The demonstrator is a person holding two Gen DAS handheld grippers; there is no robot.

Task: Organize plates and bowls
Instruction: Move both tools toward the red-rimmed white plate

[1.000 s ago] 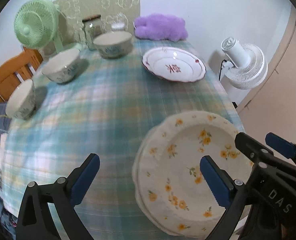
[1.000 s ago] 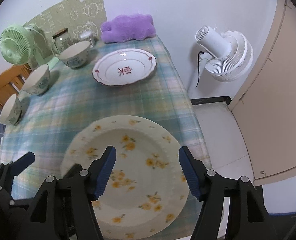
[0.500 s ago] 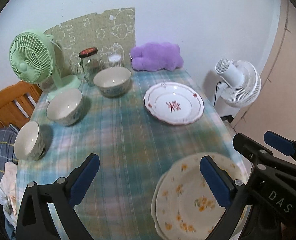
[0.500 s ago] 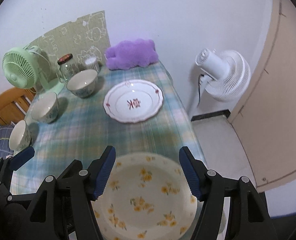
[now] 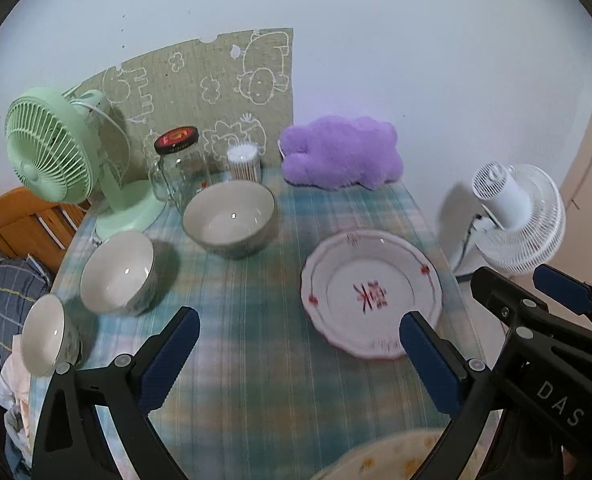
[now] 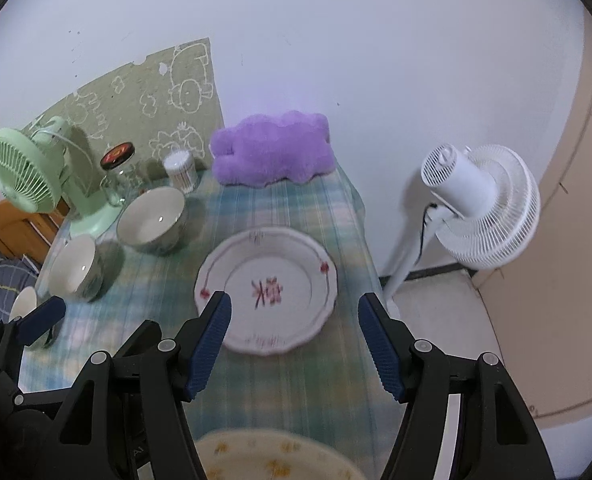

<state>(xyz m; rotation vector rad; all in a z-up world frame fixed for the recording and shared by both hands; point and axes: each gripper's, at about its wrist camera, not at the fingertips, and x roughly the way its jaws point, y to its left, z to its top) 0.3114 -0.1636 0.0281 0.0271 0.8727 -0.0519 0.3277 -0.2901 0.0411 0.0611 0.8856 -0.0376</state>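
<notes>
A white plate with red flowers (image 5: 372,300) (image 6: 265,290) lies on the checked tablecloth (image 5: 255,320). A cream plate with yellow flowers (image 5: 392,456) (image 6: 271,458) sits at the near edge, mostly below view. Three bowls stand in a row at the left: large (image 5: 229,218) (image 6: 151,220), medium (image 5: 117,272) (image 6: 73,266), small (image 5: 45,340) (image 6: 21,306). My left gripper (image 5: 300,360) is open and empty above the cloth. My right gripper (image 6: 296,344) is open and empty, raised above the near rim of the red-flowered plate; it also shows in the left wrist view (image 5: 536,304).
At the back stand a green fan (image 5: 51,148), a glass jar (image 5: 179,168), a cotton swab tub (image 5: 243,162) and a purple plush (image 5: 342,152). A white floor fan (image 6: 480,204) stands right of the table. A wooden chair (image 5: 19,224) is at the left.
Both grippers have lifted and tilted up and away from the yellow-flowered plate, which has slid to the bottom of both views. Both stay open and empty.
</notes>
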